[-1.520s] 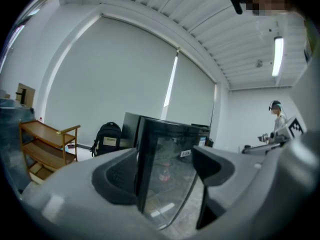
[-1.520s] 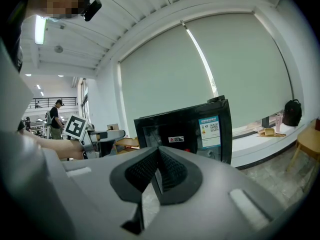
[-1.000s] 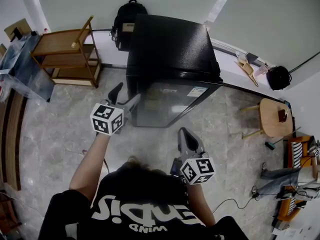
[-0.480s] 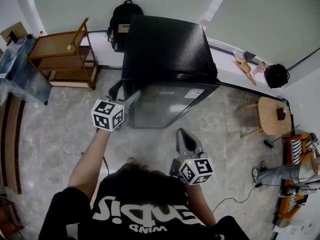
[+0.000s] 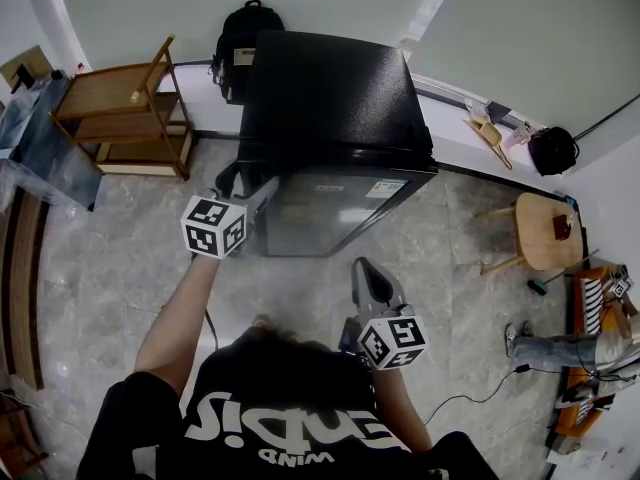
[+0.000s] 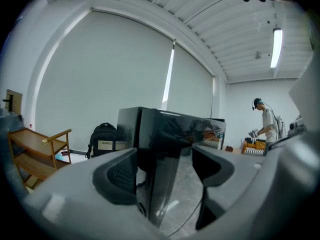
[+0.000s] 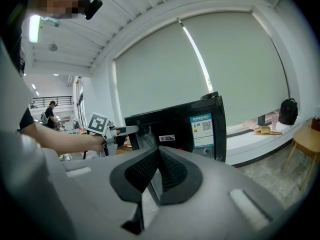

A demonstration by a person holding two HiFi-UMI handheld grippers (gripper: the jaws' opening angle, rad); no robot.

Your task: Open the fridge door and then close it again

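The black fridge [image 5: 335,98] stands in the middle of the head view with its glossy door [image 5: 330,213] facing me; the door looks closed against the body. My left gripper [image 5: 255,179] is open at the fridge's front left corner. In the left gripper view the door's vertical edge [image 6: 161,184] runs between the two spread jaws of the left gripper [image 6: 165,171], with no clear contact. My right gripper [image 5: 363,265] hangs shut and empty in front of the door, a little below it. Seen from the right gripper [image 7: 159,171], its jaws are pressed together and point at the fridge [image 7: 185,129].
A wooden shelf unit [image 5: 130,108] stands left of the fridge and a black backpack [image 5: 240,38] leans behind it. A round wooden stool [image 5: 550,233] and a black bag [image 5: 555,153] are at the right. A person [image 6: 267,124] stands far off in the room.
My left gripper has moved forward to the fridge's left front corner, so the door edge now lies between its jaws. The right gripper has barely moved.
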